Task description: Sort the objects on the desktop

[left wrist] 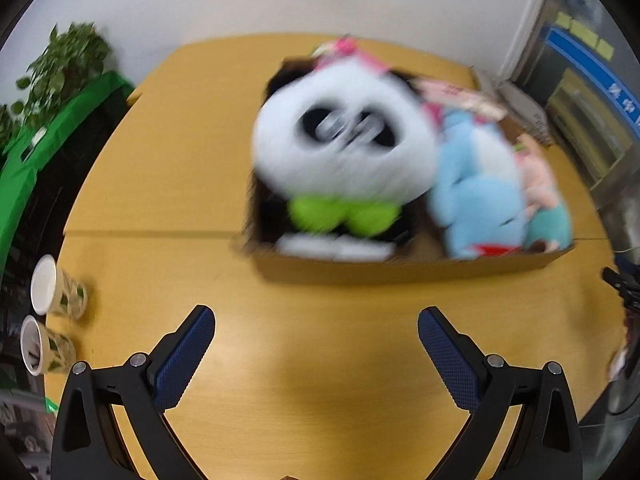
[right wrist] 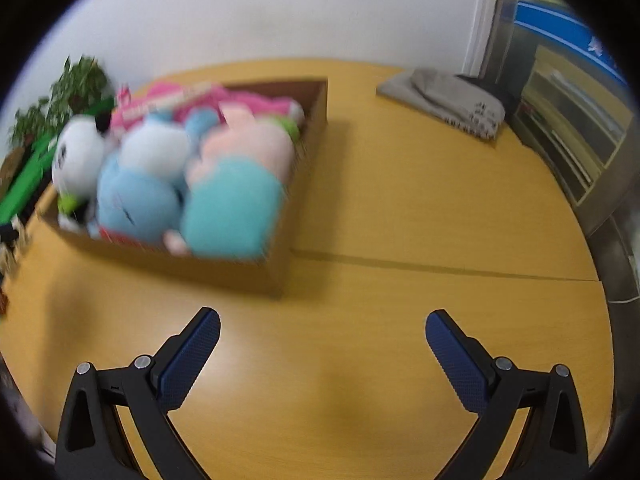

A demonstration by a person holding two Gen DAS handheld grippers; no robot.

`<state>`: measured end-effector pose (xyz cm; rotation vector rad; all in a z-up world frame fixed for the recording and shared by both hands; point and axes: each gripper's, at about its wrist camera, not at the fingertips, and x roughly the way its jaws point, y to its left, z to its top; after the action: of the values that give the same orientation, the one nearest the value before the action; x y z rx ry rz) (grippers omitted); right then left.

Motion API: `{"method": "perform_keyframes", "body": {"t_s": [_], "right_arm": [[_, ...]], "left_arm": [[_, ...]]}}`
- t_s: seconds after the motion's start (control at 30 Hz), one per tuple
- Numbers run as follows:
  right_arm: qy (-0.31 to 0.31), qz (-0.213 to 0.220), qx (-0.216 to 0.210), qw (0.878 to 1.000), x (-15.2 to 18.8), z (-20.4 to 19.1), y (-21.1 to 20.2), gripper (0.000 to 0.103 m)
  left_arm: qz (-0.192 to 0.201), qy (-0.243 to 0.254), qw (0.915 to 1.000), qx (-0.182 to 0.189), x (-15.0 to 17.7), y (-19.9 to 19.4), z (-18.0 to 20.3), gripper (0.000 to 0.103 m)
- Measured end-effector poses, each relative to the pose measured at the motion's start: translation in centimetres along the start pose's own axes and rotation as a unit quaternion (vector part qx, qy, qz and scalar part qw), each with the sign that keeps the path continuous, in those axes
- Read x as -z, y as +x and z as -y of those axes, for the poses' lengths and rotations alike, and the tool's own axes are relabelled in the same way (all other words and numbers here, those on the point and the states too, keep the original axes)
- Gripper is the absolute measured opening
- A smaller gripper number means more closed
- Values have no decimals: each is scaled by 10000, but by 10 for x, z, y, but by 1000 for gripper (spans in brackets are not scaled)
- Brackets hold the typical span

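**Both grippers wide apart and empty above the worktop, toy box ahead**

In the left wrist view, two paper cups (left wrist: 60, 294) lie on their sides at the far left edge of the yellow wooden worktop (left wrist: 160, 200), one just beside the other, their mouths facing left. Behind them a potted plant (left wrist: 66, 66) stands next to a green cover. The left gripper (left wrist: 316, 344) hangs over bare wood with its blue-padded fingers (left wrist: 186, 354) spread wide and nothing between them. Ahead of it sits an open cardboard box (left wrist: 400, 270) packed with plush toys, all blurred: a white-and-black panda (left wrist: 340, 136) with lime-green paws fills the left part, a light blue plush (left wrist: 476, 196) lies to its right, and a pink and teal plush is pressed against the box's right wall.

In the right wrist view the same cardboard box (right wrist: 180, 260) stands at the left, the panda (right wrist: 78, 158) at its far left end, the light blue plush (right wrist: 136, 196) in the middle, and a pink plush in a teal garment (right wrist: 232, 208) nearest the right wall. The right gripper (right wrist: 322, 346) also hovers over bare worktop (right wrist: 400, 200), fingers (right wrist: 192, 354) spread wide, holding nothing, near the box but not touching it. Well apart, at the far right corner, lies a folded grey cloth (right wrist: 448, 100).
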<state>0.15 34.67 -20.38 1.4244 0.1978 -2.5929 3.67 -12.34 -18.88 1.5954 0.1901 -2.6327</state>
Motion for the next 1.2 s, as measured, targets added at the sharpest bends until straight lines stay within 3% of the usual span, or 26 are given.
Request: {"method": "perform_keyframes", "body": {"t_s": [0.13,0.3,0.63,0.93,1.2], "right_arm": [[-236,-268,-31,9994,44,36,35,103],[-500,-408,-151,9978,74,57,56,103],[-632,-102,-592,9962,70,72,65,103],[-738,287,-714,9943,77,76,58,103],[-817,297,-778,9932,71,83,58,103]], "left_arm": [[-116,76,9992,-385,43,48,-42,103],[-57,29,9984,-560,75,77,-76,103],[659,324,9972,-154,95,84,-88,103],[764,512,9957,-48,83,72,-82,103],[736,580,9956,8,64,78,-84,103]]}}
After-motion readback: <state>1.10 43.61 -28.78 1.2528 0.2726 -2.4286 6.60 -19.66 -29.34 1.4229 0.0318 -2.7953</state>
